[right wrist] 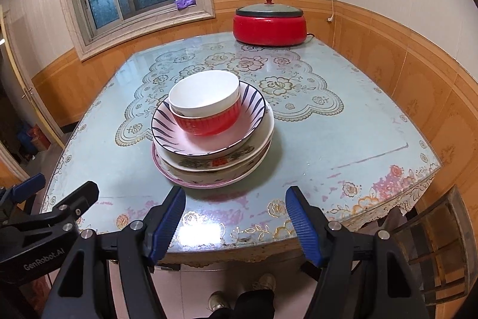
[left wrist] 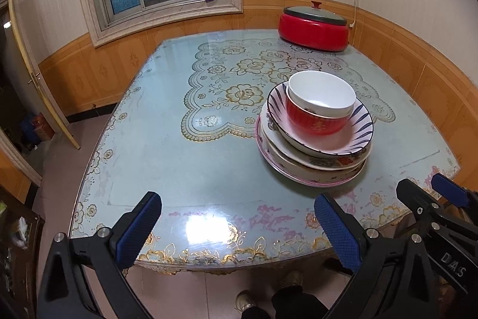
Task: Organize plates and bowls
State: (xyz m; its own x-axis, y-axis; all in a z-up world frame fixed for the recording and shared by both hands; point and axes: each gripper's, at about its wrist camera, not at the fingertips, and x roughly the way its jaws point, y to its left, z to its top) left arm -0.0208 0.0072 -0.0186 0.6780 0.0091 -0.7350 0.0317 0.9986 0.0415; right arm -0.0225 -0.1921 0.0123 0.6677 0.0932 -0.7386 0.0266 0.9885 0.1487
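Hovering both grippers, left (left wrist: 237,224) and right (right wrist: 234,221), wide open and empty, short of the stack. Stacking looks done: white bowl (right wrist: 206,93) in red bowl (right wrist: 209,121) on plates (right wrist: 209,169). Next, probably just back off.

The white bowl (left wrist: 322,93) hid the inside of the red bowl (left wrist: 313,121), and the striped bowl (right wrist: 209,124) covered most of the plates (right wrist: 209,169) beneath, so their number could not be told. The characters on the red bowl were too small to read. The person's shoes (right wrist: 218,299) were cut off by the bottom edge. The chair (right wrist: 439,244) was partly hidden behind the right gripper (right wrist: 236,223). The doorway (left wrist: 12,97) was too dark to make out.
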